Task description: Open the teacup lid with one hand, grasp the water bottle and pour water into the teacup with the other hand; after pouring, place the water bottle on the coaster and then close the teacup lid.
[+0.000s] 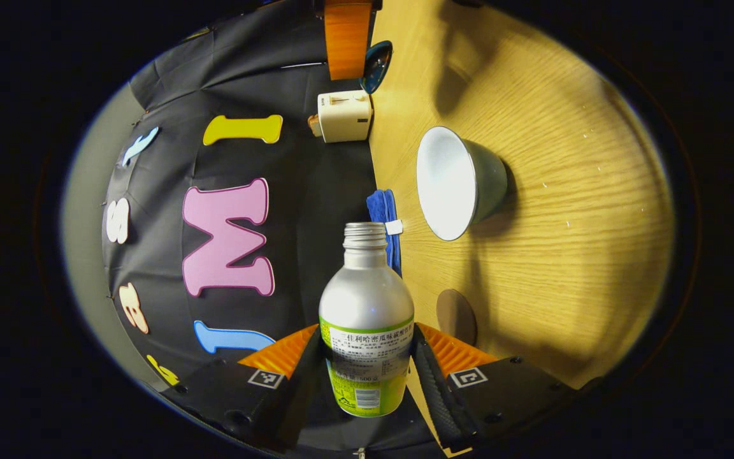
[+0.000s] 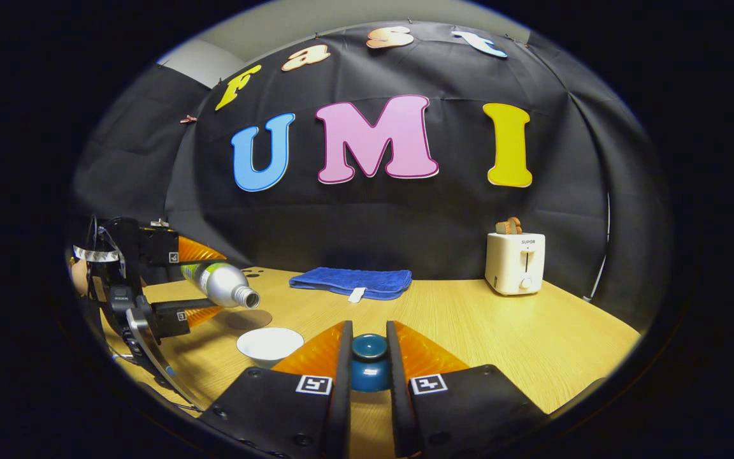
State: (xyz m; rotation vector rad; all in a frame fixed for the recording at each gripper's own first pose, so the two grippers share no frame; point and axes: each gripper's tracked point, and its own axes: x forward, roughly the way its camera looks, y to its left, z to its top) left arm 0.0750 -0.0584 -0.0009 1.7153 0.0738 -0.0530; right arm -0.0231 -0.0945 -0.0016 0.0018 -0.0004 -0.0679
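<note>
**Bottle tipped above the open teacup, lid held aside**

My left gripper (image 1: 367, 366) has its two fingers clamped on the water bottle (image 1: 367, 319), one on each side of the labelled body. The bottle is capless and lies tilted nearly level, its open mouth aimed toward the teacup (image 1: 459, 182). I can't see any water coming out. Just beside the bottle on the wooden table (image 1: 564, 255) is the round coaster (image 1: 456, 315), bare. The cup sits beyond it, uncovered, its pale inside showing.

My right gripper (image 2: 368, 363) is closed on the teacup lid (image 2: 369, 357), a dark blue dome pinched between both fingers and held above the table, apart from the cup.

Farther back lies a folded blue towel (image 2: 354, 282), and near the wall stands a white toaster (image 2: 515, 262).
</note>
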